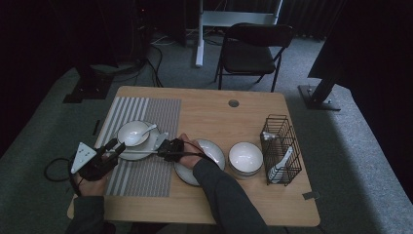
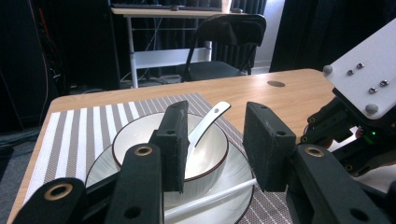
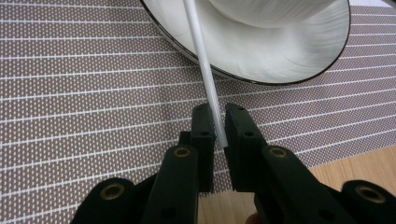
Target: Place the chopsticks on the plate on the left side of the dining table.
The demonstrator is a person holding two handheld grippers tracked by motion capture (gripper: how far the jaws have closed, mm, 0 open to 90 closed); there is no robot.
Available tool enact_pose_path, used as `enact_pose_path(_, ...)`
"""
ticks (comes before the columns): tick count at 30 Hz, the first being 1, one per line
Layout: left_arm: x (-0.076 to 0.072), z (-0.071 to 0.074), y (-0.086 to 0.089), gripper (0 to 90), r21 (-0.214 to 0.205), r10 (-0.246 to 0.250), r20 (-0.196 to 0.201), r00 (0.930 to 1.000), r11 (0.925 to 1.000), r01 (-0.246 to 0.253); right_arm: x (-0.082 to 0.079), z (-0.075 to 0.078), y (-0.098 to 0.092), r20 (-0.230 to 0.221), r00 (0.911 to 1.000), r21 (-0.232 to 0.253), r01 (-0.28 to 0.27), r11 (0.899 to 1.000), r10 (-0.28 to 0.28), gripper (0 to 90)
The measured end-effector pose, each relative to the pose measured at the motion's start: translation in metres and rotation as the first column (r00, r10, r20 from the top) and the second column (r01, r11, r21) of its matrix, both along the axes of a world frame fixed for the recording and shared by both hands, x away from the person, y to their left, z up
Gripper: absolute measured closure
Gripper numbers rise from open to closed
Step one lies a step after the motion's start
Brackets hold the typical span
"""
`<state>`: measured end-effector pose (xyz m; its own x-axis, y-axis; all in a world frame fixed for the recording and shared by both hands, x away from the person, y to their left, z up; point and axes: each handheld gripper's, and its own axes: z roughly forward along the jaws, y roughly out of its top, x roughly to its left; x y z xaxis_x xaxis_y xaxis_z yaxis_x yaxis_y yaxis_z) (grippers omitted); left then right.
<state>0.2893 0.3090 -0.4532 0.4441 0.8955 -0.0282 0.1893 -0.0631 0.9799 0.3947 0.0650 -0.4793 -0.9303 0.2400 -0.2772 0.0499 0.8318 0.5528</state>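
A thin white chopstick [image 3: 205, 74] is seen between the two black jaws of the right gripper [image 3: 219, 133]. The jaws stand close on either side of its end, with a small gap visible, so it is released and not clenched. The other end of the chopstick is laid on the rim of a white round plate with a dark edge [image 3: 280, 51], which is placed on a striped grey woven placemat [image 3: 84, 93]. The left gripper [image 2: 215, 140] is held open just beside the plate, with nothing grasped. One white bowl with a white spoon [image 2: 208, 123] is counted on this plate. On the wooden table [image 1: 209, 109], two plates, two bowls and one black wire basket [image 1: 281, 146] are counted.
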Motion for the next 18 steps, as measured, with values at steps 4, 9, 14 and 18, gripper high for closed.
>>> enact_pose_path(4,-0.0002,0.0002,0.0002,61.3,0.001,0.000,0.000,1.0000,1.0000,0.000,0.0017,-0.0009,-0.0006,-0.005,0.9999,-0.004,0.009,1.000,-0.009,81.1)
enact_pose_path(9,-0.0001,0.0001,0.0007,61.3,0.001,0.001,0.000,1.0000,1.0000,-0.001,0.0023,-0.0009,-0.0012,-0.007,0.9999,-0.004,0.016,1.000,-0.016,80.0)
enact_pose_path(14,0.0000,-0.0002,0.0007,61.2,0.000,0.001,-0.001,1.0000,1.0000,-0.001,0.0024,-0.0018,-0.0019,-0.006,0.9998,-0.010,0.020,1.000,-0.020,75.3)
enact_pose_path(18,-0.0002,-0.0004,0.0012,61.2,0.001,0.003,-0.001,1.0000,1.0000,-0.003,0.0021,-0.0017,-0.0035,-0.002,0.9997,-0.008,0.024,1.000,-0.024,72.7)
